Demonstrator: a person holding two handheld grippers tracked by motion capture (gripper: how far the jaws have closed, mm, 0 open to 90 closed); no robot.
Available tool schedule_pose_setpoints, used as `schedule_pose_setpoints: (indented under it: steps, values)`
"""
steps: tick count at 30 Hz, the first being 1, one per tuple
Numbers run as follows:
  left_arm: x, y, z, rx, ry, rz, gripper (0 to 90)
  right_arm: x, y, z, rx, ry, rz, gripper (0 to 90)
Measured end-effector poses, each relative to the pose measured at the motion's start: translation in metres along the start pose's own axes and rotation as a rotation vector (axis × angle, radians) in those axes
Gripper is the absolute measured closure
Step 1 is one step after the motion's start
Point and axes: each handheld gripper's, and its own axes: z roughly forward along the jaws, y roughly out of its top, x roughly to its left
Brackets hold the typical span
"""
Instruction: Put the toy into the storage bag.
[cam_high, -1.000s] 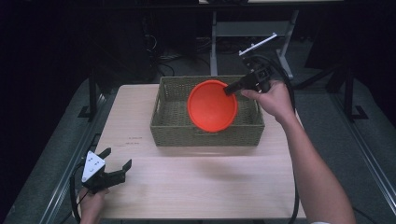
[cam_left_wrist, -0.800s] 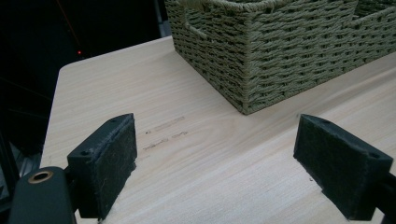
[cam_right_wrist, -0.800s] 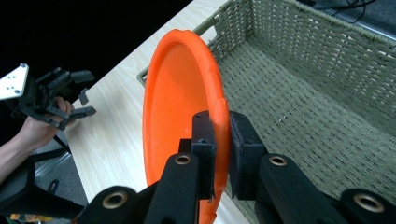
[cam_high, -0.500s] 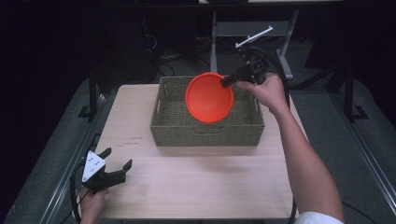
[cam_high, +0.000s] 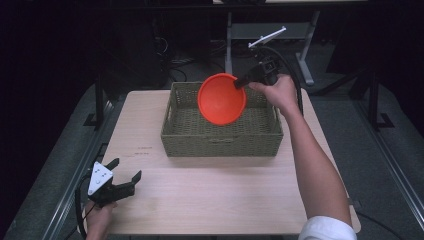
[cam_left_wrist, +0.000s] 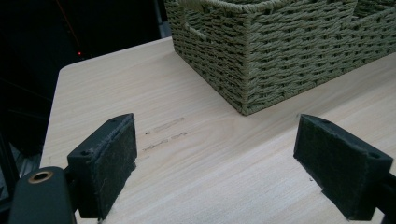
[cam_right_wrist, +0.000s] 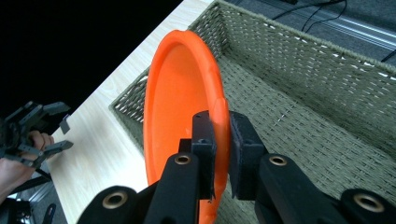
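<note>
Resting low over the table (cam_high: 210, 200), my left gripper (cam_high: 126, 176) is gaping wide, holding nothing, with the woven basket (cam_high: 220, 137) ahead of it. Farther right, my right gripper (cam_right_wrist: 219, 133) is pinching the orange plate (cam_high: 221, 98) by its rim, holding it on edge above the basket.

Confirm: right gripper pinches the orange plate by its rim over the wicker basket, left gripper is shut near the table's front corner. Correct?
Not quite. The left gripper is open: the left gripper view shows its jaws standing wide apart over the table. The rest holds: the right gripper pinches the orange plate by its rim over the wicker basket.
</note>
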Motion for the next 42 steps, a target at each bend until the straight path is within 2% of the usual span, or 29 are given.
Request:
schedule_pose_setpoints:
  steps: [8, 17, 22, 27, 29, 31, 34, 42]
  values:
    - [0.0, 0.0, 0.0, -0.004, 0.002, -0.019, 12.7, -0.013, 0.006, 0.01, -0.007, -0.014, 0.037, 82.1]
    - [0.001, 0.0, 0.0, 0.006, 0.001, -0.007, 12.7, -0.031, 0.006, 0.028, 0.004, -0.035, 0.087, 82.0]
    - [0.001, 0.0, 0.0, 0.003, 0.001, -0.016, 12.7, -0.04, 0.006, 0.04, 0.015, -0.051, 0.112, 82.0]
    - [0.0, 0.0, 0.002, 0.006, -0.005, -0.006, 12.7, -0.052, -0.003, 0.049, 0.017, -0.051, 0.144, 82.0]
    - [-0.001, 0.0, 0.002, 0.005, -0.004, -0.001, 12.7, -0.056, -0.007, 0.051, 0.022, -0.067, 0.153, 82.0]
    - [-0.001, 0.001, 0.002, 0.002, -0.008, -0.009, 12.7, -0.058, -0.01, 0.052, 0.02, -0.068, 0.159, 82.0]
    - [-0.001, 0.0, 0.002, 0.004, -0.007, -0.003, 12.7, -0.067, -0.018, 0.055, 0.021, -0.064, 0.192, 82.0]
    - [-0.001, 0.001, 0.002, 0.013, -0.008, 0.001, 12.7, -0.078, -0.027, 0.059, 0.023, -0.074, 0.219, 82.0]
